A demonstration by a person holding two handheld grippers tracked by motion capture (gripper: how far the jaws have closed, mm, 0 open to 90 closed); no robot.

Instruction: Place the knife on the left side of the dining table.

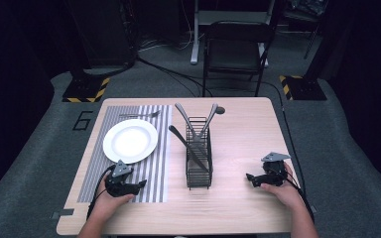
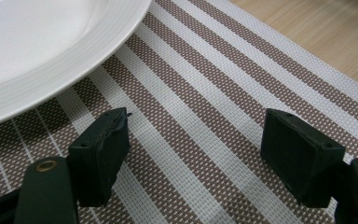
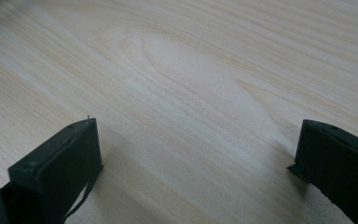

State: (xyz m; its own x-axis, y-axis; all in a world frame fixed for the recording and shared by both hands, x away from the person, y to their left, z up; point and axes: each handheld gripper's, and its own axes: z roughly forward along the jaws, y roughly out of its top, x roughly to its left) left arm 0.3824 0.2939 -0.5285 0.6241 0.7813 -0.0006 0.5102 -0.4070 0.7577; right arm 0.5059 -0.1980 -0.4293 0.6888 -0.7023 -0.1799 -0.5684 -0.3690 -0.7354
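A white plate (image 1: 130, 140) lies on a grey-striped placemat (image 1: 155, 148) at the table's left. A fork (image 1: 140, 115) rests on the mat beyond the plate. A black wire caddy (image 1: 199, 153) stands mid-table with several utensils (image 1: 195, 130) leaning out of it. My left gripper (image 1: 140, 185) sits low on the mat's near end, open, with nothing between its jaws. In the left gripper view my left gripper (image 2: 196, 140) hovers over the placemat (image 2: 205, 112) with the plate's rim (image 2: 65, 65) at upper left. My right gripper (image 1: 250, 178) rests open on bare wood; the right gripper (image 3: 196, 154) holds nothing.
A wooden table (image 1: 238, 208) stands on grey carpet. A black folding chair (image 1: 234, 49) stands beyond the far edge. Yellow-black striped stand bases (image 1: 85, 89) flank the back corners. Bare wood lies between the caddy and my right gripper.
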